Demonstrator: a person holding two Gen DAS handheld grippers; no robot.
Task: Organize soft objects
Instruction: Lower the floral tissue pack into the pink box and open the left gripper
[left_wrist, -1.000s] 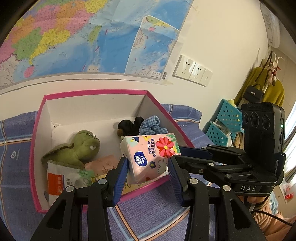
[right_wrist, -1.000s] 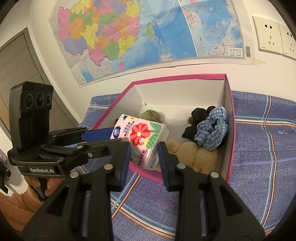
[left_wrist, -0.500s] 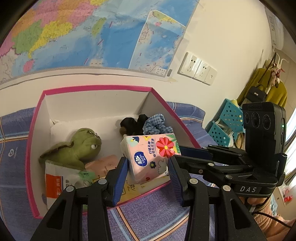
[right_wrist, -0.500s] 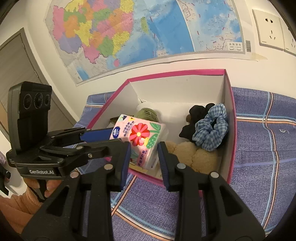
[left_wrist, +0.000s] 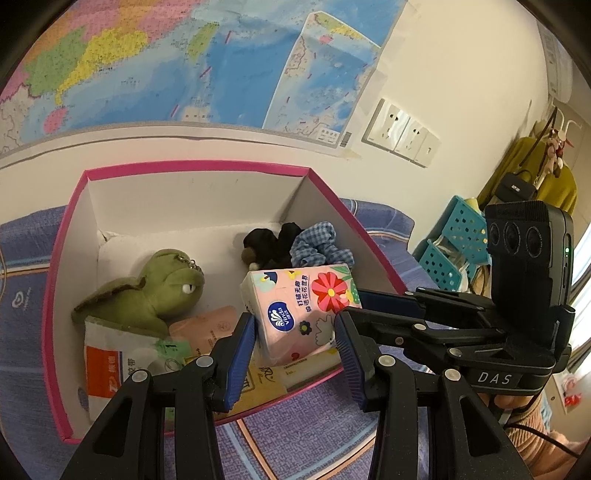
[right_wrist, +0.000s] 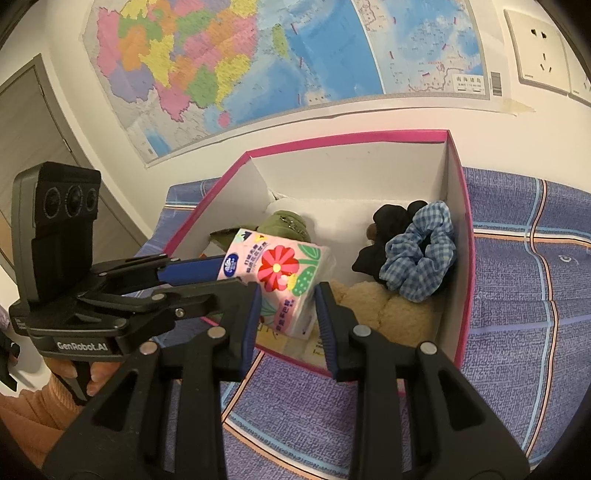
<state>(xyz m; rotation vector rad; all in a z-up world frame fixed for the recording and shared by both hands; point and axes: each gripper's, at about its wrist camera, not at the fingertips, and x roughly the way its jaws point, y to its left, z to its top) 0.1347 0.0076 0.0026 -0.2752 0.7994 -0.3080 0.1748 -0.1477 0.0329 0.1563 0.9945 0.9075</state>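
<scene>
Nearest the left wrist camera, the left gripper (left_wrist: 295, 343) has its 2 blue-padded fingers (left_wrist: 240, 350) pressed on the sides of the pink tissue pack (left_wrist: 303, 314), which carries a "Vinda" logo, a red flower and Chinese print. From the right wrist view, the right gripper (right_wrist: 286, 314) pinches the same tissue pack (right_wrist: 280, 284) across its other faces, so both clamp it together above the near wall of the pink-rimmed box (left_wrist: 55, 295). The right tool's body reads "DAS", the left's "GenRobot.AI"; both point level toward 12 o'clock. Inside the box, at 10 o'clock from the pack, lies a green plush toy (left_wrist: 147, 291) over a white-and-orange packet (left_wrist: 110, 362). At 12 o'clock sit a black scrunchie (left_wrist: 269, 243) and a blue checked scrunchie (right_wrist: 421, 254). Beyond hangs a wall map (right_wrist: 258, 55).
</scene>
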